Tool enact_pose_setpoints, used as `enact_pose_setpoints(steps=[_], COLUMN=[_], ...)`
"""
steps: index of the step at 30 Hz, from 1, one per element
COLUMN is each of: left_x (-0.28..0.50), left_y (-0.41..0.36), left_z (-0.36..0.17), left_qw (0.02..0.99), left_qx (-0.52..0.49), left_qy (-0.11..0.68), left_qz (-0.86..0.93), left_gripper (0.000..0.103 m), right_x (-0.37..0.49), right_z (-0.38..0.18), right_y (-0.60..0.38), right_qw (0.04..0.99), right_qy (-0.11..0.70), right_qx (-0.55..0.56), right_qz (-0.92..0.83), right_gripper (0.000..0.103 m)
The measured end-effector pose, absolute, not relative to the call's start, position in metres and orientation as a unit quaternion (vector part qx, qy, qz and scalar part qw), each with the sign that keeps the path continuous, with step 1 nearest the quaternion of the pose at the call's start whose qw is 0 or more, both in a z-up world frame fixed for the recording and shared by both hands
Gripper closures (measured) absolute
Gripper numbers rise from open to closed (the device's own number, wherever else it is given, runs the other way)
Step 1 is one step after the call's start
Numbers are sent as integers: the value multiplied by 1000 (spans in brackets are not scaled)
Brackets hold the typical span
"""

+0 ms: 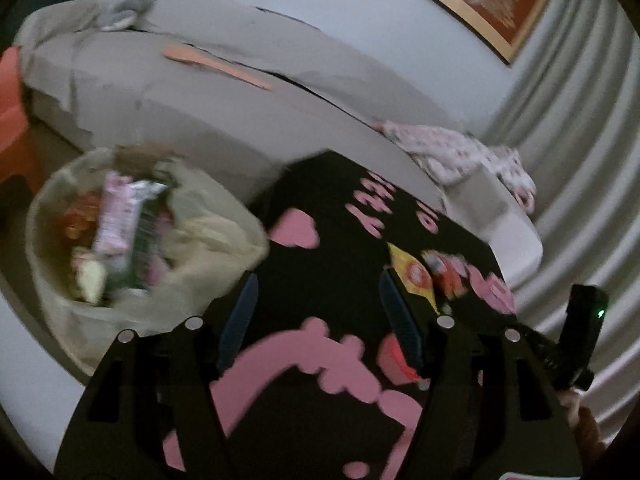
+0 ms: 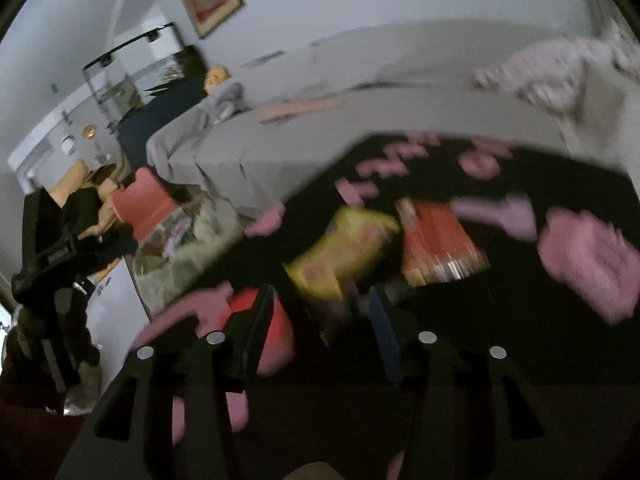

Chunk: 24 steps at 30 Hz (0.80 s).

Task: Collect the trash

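Observation:
A trash bin lined with a pale bag (image 1: 216, 240) stands left of a black table with pink shapes (image 1: 332, 240); several wrappers lie inside it. A yellow snack packet (image 1: 412, 276) and a red-orange packet (image 1: 448, 276) lie on the table's right side. My left gripper (image 1: 320, 320) is open and empty above the table, right of the bin. In the right wrist view my right gripper (image 2: 320, 320) is open, just short of the yellow packet (image 2: 344, 252), with the red packet (image 2: 440, 244) to its right. The view is blurred.
A grey sofa (image 1: 224, 92) runs behind the table, with a patterned cloth (image 1: 460, 152) on its right end. Curtains (image 1: 580, 160) hang at the right. An orange chair (image 2: 144, 204) stands beyond the bin (image 2: 188, 248). The left gripper's body (image 2: 44, 264) shows at the far left.

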<state>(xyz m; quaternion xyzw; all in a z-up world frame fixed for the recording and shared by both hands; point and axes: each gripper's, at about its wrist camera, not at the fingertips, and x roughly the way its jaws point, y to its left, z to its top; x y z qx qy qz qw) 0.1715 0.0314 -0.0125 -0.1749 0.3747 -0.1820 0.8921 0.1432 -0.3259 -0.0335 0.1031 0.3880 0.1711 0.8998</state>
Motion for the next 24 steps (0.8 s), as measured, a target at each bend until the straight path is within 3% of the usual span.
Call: enact_pose_setpoints(steps=[10, 24], left_x=[182, 270], left_y=[-40, -158], left_z=[-11, -61], left_qw=[877, 795], left_qx=[-128, -16], left_qy=[393, 525], left_qz=[-245, -303], left_gripper=[42, 38], right_x=[99, 89], right_z=[-66, -63], right_y=[-353, -369], right_qw=[883, 892], right_qy=[413, 385], right_qx=[160, 196], right_qz=[153, 131], right_gripper=[56, 56])
